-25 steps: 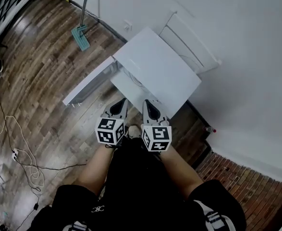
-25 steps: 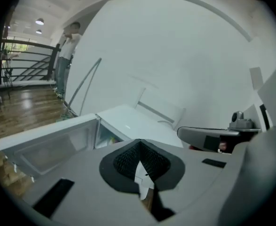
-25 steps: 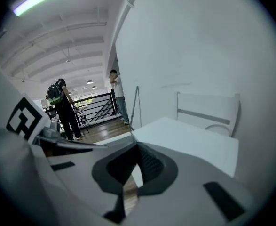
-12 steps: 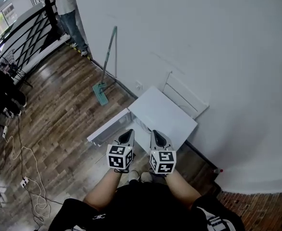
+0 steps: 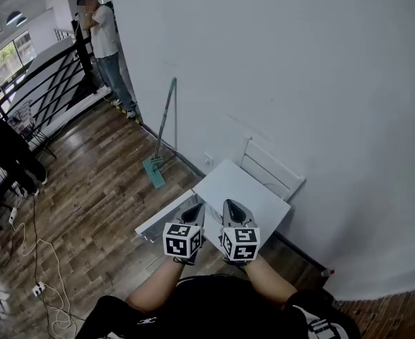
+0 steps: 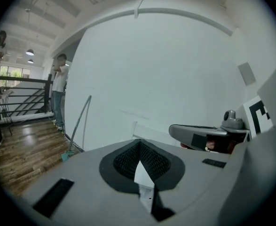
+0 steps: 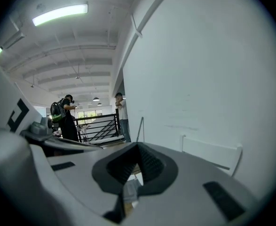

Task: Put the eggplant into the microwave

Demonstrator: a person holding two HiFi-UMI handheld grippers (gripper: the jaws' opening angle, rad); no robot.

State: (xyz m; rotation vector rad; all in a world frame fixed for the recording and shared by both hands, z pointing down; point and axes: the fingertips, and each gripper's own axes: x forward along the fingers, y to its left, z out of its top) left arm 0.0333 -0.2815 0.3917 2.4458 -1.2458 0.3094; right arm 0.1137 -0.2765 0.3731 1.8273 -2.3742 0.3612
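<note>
No eggplant and no microwave show in any view. In the head view my left gripper and right gripper are held side by side, pointing at the white wall over a small white table. Both are shut with nothing between the jaws. In the left gripper view the closed tips face the bare wall, and the right gripper shows at the right edge. From the right gripper view the closed tips point along the wall, and the left gripper shows at the left.
A white panel leans on the wall behind the table. A long white board lies on the wooden floor. A mop stands against the wall. A person stands by a black railing. Cables trail at left.
Both grippers have risen together, still shut and side by side. The head view has tilted up from the floor to the wall, so the table looks smaller and the person and railing have come into view.
</note>
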